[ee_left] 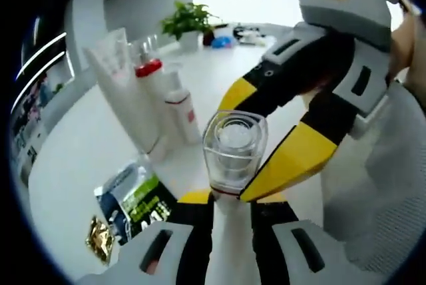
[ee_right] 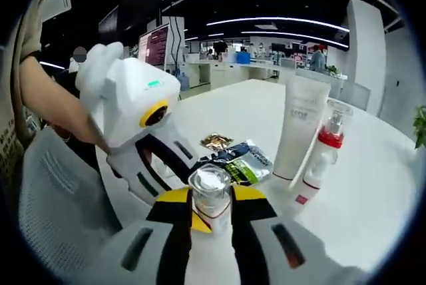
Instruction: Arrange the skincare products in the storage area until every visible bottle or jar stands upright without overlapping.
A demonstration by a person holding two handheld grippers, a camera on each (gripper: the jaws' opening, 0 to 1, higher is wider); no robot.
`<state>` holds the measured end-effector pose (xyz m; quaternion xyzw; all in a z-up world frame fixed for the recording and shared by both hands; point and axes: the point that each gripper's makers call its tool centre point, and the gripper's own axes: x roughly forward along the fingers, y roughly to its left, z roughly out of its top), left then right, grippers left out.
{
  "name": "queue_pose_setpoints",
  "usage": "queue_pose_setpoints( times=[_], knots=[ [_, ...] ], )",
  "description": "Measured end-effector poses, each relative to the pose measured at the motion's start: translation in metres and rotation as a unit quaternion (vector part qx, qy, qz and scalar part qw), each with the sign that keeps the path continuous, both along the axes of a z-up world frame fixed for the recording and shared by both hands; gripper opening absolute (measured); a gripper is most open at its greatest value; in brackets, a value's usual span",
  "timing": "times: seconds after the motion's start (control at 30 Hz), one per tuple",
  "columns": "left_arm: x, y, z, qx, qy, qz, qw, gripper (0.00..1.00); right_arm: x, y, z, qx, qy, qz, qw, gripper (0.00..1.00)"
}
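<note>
Clear plastic capped the white bottle (ee_left: 234,148) that both tools had hold of: the left hand-held gripper (ee_left: 229,202) clenched its body from below, while the right hand-held gripper (ee_left: 266,145) pinched the transparent cap between yellow-tipped jaws. In the right gripper view the same bottle (ee_right: 210,195) sat between that tool's own jaws, the right hand-held gripper (ee_right: 212,215) closed on it, with the left hand-held gripper (ee_right: 143,158) reaching in beside it. To finish this well, I judged one grip should let go only once the bottle's base sat flat on the desk (ee_left: 86,158), set down near the tall white tube (ee_right: 301,128) but clear of it, so nothing overlapped. Just beside that tube stood a red-collared pump bottle (ee_right: 323,148), and on the tube's other side lay a green-and-white sachet (ee_right: 249,164) and a gold foil packet (ee_right: 216,141), both flat. Behind the tube in the left gripper view a potted plant (ee_left: 188,22) stood at the white desk's far edge; the room beyond was an open-plan office under strip lights
</note>
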<state>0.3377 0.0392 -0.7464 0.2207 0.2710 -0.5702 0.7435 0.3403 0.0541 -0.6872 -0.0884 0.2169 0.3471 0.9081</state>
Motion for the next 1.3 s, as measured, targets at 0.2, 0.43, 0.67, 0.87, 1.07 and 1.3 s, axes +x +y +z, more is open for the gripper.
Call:
queue_pose_setpoints(
  times=[0.2, 0.43, 0.67, 0.87, 1.07, 1.3],
  knots=[
    [0.002, -0.003, -0.001, -0.005, 0.006, -0.002, 1.0, 0.17, 0.005, -0.003, 0.0, 0.018, 0.004, -0.011, 0.9998, 0.24],
    [0.011, -0.01, -0.001, -0.015, 0.012, -0.003, 0.9998, 0.17, 0.01, -0.018, 0.007, 0.049, 0.004, -0.032, 0.9983, 0.3],
    [0.021, -0.016, 0.001, -0.022, 0.007, -0.016, 0.9996, 0.17, 0.012, -0.042, 0.003, 0.047, 0.011, -0.063, 0.9969, 0.34],
    [0.039, -0.022, 0.0, -0.022, 0.0, -0.023, 0.9995, 0.17, 0.013, -0.059, 0.004, 0.056, 0.011, -0.086, 0.9946, 0.42],
    [0.05, -0.028, 0.002, -0.024, -0.001, -0.026, 0.9994, 0.17, 0.014, -0.071, 0.002, 0.053, 0.014, -0.096, 0.9938, 0.49],
    [0.066, -0.036, 0.005, -0.033, -0.001, -0.024, 0.9992, 0.17, 0.013, -0.08, 0.001, 0.052, 0.016, -0.108, 0.9927, 0.5]
  ],
)
